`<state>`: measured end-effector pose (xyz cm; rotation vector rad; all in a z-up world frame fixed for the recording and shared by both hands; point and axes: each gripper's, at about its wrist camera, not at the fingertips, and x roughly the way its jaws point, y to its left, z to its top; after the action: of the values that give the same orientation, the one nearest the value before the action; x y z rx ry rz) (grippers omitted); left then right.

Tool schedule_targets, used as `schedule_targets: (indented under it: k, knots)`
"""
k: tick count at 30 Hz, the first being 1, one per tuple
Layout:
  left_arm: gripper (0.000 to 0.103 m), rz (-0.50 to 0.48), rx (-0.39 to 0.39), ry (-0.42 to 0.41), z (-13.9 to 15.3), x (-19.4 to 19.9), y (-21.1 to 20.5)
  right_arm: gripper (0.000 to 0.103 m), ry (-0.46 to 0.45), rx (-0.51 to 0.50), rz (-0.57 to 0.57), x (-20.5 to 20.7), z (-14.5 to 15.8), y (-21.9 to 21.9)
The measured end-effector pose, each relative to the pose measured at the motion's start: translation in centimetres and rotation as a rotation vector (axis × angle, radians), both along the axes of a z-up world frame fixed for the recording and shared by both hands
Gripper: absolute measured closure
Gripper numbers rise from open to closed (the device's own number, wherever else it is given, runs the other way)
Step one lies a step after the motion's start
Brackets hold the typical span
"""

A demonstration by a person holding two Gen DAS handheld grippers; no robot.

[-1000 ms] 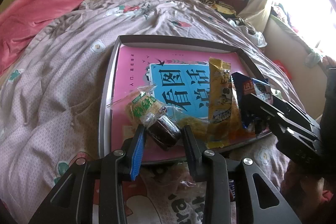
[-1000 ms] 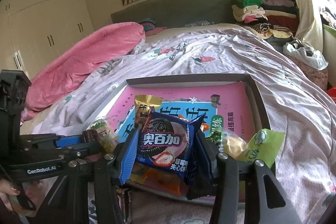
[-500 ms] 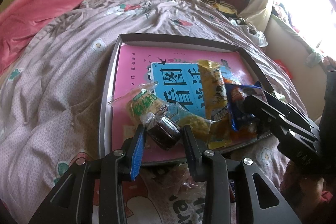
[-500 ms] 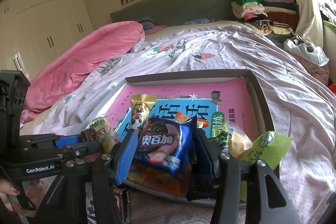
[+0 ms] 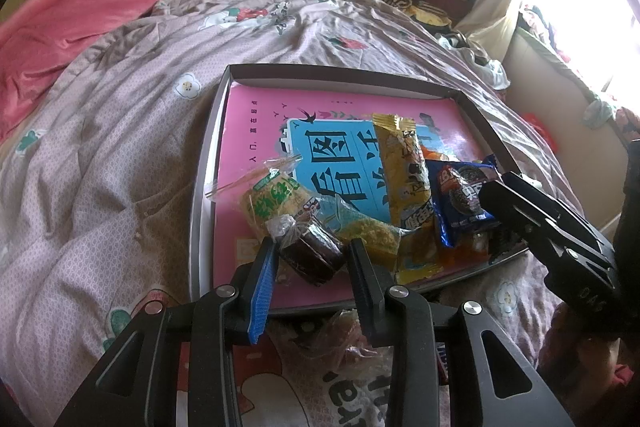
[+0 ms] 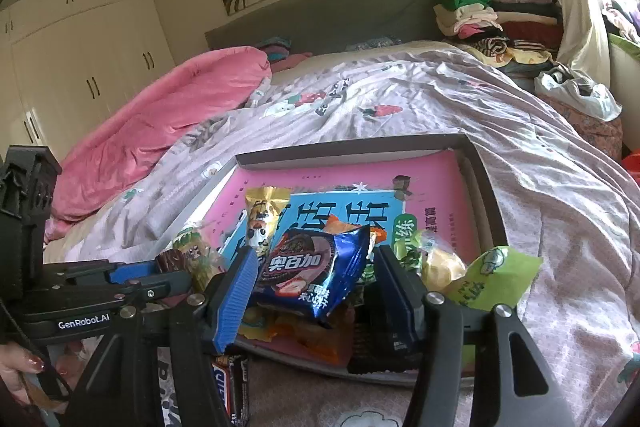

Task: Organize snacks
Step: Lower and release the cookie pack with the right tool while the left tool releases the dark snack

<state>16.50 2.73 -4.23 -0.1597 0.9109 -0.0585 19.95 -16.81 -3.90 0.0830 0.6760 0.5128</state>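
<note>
A shallow grey tray [image 5: 204, 179] lined with a pink book lies on the bed. My left gripper [image 5: 311, 245] hangs over its near edge, shut on a dark brown round cake [image 5: 316, 259] in clear wrap. A green-labelled clear packet [image 5: 272, 199] and a long yellow packet [image 5: 404, 163] lie just behind it. My right gripper [image 6: 314, 254] is opening. The blue cookie packet [image 6: 316, 271] lies between its fingers on the snack pile, with gaps on both sides. In the left wrist view that packet [image 5: 460, 195] sits at the tray's right, in front of the right gripper [image 5: 516, 199].
A light green packet [image 6: 492, 279] leans on the tray's right rim. A dark snack bar [image 6: 228, 383] lies on the quilt below the tray. A pink duvet [image 6: 168, 123] fills the bed's left, folded clothes [image 6: 472, 7] are stacked far right. A hand [image 6: 20, 375] holds the left gripper.
The right gripper's jaws have spread and the blue packet has tipped from upright down onto the pile in the tray. The left gripper and its cake have not moved.
</note>
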Motion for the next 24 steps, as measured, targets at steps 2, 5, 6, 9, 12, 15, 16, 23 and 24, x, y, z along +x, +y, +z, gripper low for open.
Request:
schedule_targets:
  k: [2,5,6,9,12,15,16,23,24]
  knots:
    - [0.066,-0.002,-0.010,-0.006,-0.1,0.1,0.2,0.042,0.000,0.001,-0.004,0.0,0.1,-0.1]
    - [0.066,-0.010,-0.011,-0.021,0.1,0.0,0.2,0.040,0.004,0.004,-0.007,-0.1,0.0,-0.2]
    - [0.066,-0.009,-0.004,-0.022,0.2,0.0,0.1,0.039,0.006,0.005,-0.007,-0.1,0.0,-0.2]
    - [0.066,-0.007,-0.009,-0.014,0.1,0.0,0.2,0.039,0.004,0.001,-0.007,-0.1,0.0,-0.1]
    - [0.065,-0.003,-0.006,-0.012,0.2,0.0,0.2,0.039,0.007,0.007,-0.005,-0.2,0.0,-0.2]
    - [0.059,0.002,-0.012,-0.018,0.4,-0.2,0.3,0.039,0.006,0.007,-0.006,-0.2,0.0,-0.2]
    - [0.058,0.003,-0.012,-0.021,0.5,-0.3,0.3,0.039,0.004,0.008,-0.006,-0.2,0.0,-0.2]
    - [0.049,0.003,-0.009,-0.039,1.2,-0.6,0.1,0.034,-0.007,0.014,-0.014,-0.4,0.3,-0.5]
    - [0.048,0.003,-0.011,-0.040,1.3,-0.6,0.1,0.033,-0.009,0.014,-0.017,-0.5,0.4,-0.6]
